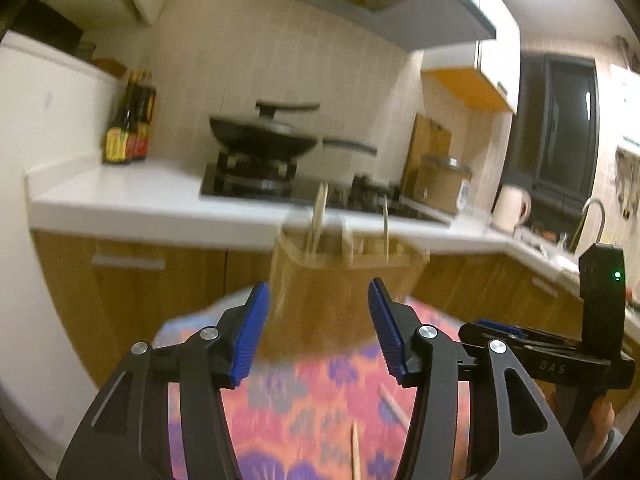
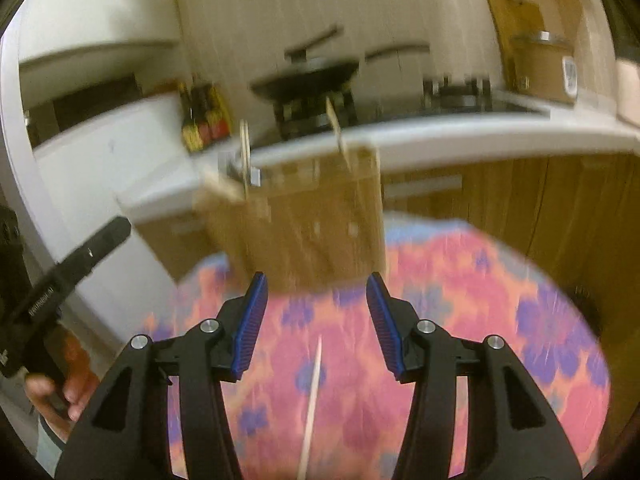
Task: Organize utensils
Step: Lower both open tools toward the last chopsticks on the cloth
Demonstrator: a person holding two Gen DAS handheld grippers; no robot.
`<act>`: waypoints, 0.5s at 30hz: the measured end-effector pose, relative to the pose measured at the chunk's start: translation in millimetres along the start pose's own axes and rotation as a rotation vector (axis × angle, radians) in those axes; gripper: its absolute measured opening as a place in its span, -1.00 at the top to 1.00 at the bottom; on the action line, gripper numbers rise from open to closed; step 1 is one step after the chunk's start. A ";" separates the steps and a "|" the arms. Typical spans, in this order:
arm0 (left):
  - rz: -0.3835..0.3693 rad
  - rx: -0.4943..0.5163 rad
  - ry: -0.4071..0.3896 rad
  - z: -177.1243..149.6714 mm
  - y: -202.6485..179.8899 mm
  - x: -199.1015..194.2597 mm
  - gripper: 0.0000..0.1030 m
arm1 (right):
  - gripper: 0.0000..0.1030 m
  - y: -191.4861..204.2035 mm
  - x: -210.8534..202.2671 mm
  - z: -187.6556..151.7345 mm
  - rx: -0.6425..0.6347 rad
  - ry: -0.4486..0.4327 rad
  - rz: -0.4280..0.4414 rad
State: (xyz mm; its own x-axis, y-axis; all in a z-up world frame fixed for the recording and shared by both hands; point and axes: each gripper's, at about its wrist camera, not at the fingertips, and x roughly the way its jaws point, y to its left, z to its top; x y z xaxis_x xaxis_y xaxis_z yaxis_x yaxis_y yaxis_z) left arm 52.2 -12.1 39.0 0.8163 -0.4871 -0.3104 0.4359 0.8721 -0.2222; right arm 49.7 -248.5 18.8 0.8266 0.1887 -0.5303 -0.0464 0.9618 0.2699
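Note:
A wooden utensil holder (image 1: 340, 284) stands at the far edge of a small round table with a pink and purple flowered cloth (image 1: 304, 396). Chopsticks (image 1: 320, 216) stick up out of it. It also shows in the right wrist view (image 2: 312, 224). My left gripper (image 1: 318, 332) is open and empty, just in front of the holder. My right gripper (image 2: 316, 328) is open and empty, above a loose chopstick (image 2: 312, 404) lying on the cloth. Two loose chopsticks (image 1: 355, 452) lie on the cloth in the left wrist view. Both views are blurred.
Behind the table runs a white kitchen counter (image 1: 132, 196) with wooden cabinets under it. A black wok (image 1: 262, 136) sits on a gas stove, sauce bottles (image 1: 130, 124) at the left, a rice cooker (image 1: 442, 184) and kettle (image 1: 512, 208) at the right. A white fridge (image 1: 44, 128) stands at the left.

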 end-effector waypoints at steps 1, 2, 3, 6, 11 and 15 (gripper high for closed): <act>-0.001 -0.004 0.018 -6.8 1.0 -0.5 0.04 | 0.08 -0.1 3.6 -12.6 0.002 0.037 0.006; -0.001 -0.015 0.044 -16.5 2.9 -0.5 0.04 | 0.08 -0.1 5.4 -18.3 0.002 0.053 0.008; 0.000 -0.024 0.060 -22.9 4.9 0.0 0.04 | 0.08 0.9 9.1 -29.7 -0.002 0.082 0.010; -0.007 -0.062 0.127 -43.1 12.0 3.8 0.04 | 0.08 6.2 20.3 -48.2 -0.015 0.156 0.009; -0.025 -0.075 0.204 -65.4 13.0 8.0 0.04 | 0.08 17.9 31.1 -67.3 -0.040 0.235 0.014; -0.029 -0.082 0.234 -75.5 13.4 11.3 0.06 | 0.14 19.4 31.6 -82.2 -0.033 0.238 -0.017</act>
State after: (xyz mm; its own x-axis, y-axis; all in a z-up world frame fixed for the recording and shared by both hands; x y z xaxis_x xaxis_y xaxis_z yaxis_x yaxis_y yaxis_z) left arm 38.6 -9.3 -37.2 0.6896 -0.5173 -0.5068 0.4173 0.8558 -0.3057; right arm 28.8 -207.6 -58.8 0.6719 0.2100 -0.7102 -0.0551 0.9705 0.2349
